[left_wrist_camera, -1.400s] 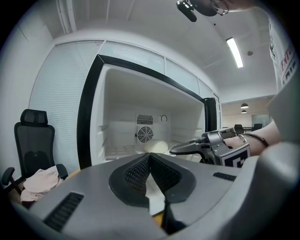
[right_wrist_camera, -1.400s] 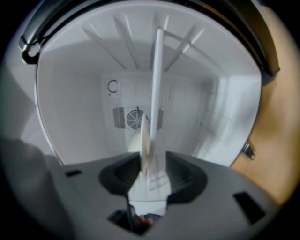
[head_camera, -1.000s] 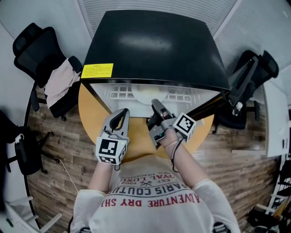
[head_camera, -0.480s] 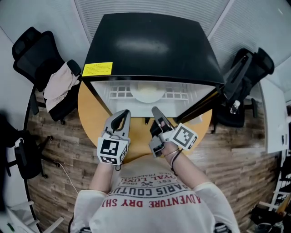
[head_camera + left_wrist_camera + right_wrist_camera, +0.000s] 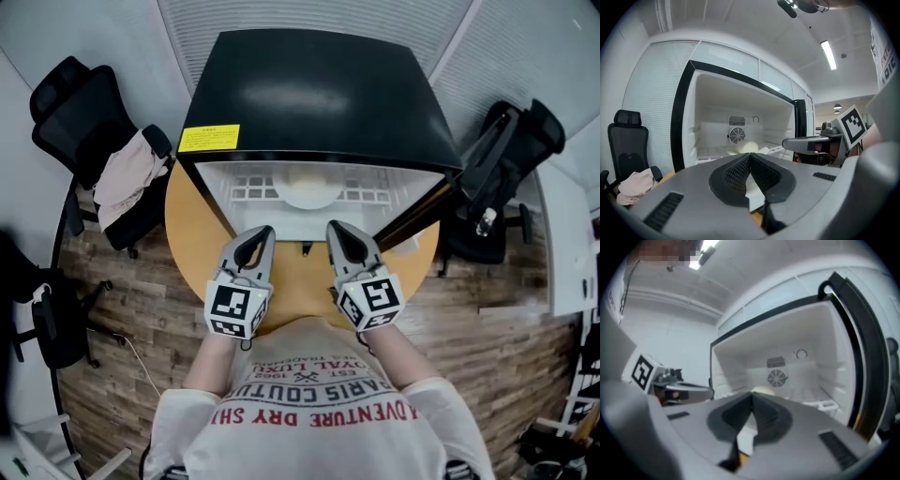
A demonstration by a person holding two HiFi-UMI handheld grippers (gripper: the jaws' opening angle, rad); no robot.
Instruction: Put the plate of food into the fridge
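While hovering low over the round wooden surface (image 5: 192, 248), faced the open fridge (image 5: 319, 94) with left hand-held gripper (image 5: 258, 234) and right hand-held gripper (image 5: 337, 230) side by side, near each other but not touching. Checked left gripper view: jaws pressed together at the tips, nothing held. Checked right gripper view: same, jaws closed tip to tip, empty.

Found plate of food (image 5: 305, 186) already inside the fridge, resting on white wire shelf (image 5: 246, 192), roughly mid-width, well apart from both grippers. Looked pale and rounded in both gripper views, sitting just in front of round fan grille (image 5: 737, 135) on the back wall. Could not make out the food itself.

Noted fridge door (image 5: 422, 208) swung out on the right side, dark edge angled toward the right gripper. Noted yellow label (image 5: 208, 138) on the black fridge top, near the front left corner.

Logged black office chair (image 5: 70, 94) at far left with light cloth (image 5: 127, 173) draped over it, second black chair (image 5: 511, 150) at right, both on wood-plank floor (image 5: 122, 309) beside the surface.
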